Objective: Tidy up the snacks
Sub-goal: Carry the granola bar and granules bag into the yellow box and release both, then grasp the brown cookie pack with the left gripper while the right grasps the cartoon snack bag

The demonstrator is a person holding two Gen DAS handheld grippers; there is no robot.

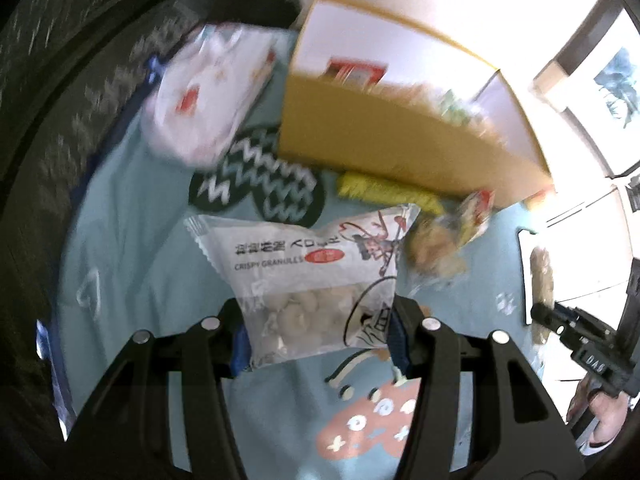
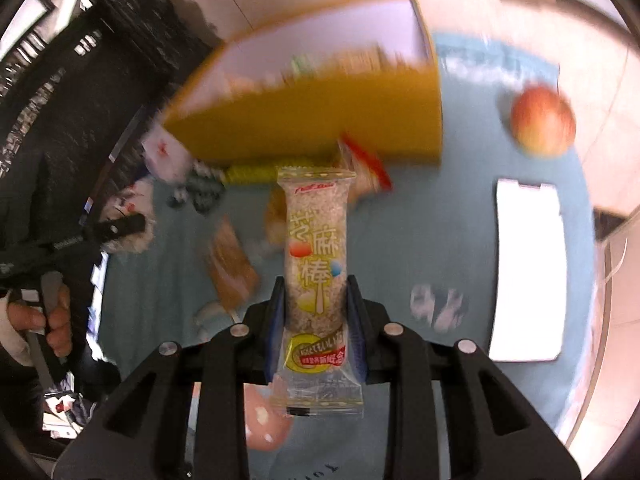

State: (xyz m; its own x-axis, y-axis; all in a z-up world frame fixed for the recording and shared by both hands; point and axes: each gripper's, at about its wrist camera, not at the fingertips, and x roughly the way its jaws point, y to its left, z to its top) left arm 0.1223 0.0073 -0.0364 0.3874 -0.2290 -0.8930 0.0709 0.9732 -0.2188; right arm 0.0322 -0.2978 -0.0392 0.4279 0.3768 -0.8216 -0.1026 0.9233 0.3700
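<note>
My left gripper (image 1: 318, 320) is shut on a clear and white packet of crispy granules (image 1: 308, 280), held up over the light blue mat (image 1: 132, 248). In the right wrist view my right gripper (image 2: 316, 308) is shut on a long sesame bar in a clear wrapper (image 2: 316, 264), which stands upright between the pads. The yellow box (image 1: 384, 140) with white inner walls lies beyond both; in the right wrist view the box (image 2: 312, 120) holds a few blurred snacks. Loose snacks lie in front of it: a yellow packet (image 1: 384, 192), a red-edged packet (image 1: 476, 208) and a brown bar (image 2: 230, 268).
A white bag with red marks (image 1: 208, 88) lies left of the box. An apple (image 2: 542, 120) rests on the mat at the far right, and a white rectangular tray (image 2: 528, 268) lies nearer. A hand (image 2: 52, 312) grips the other tool at the left edge.
</note>
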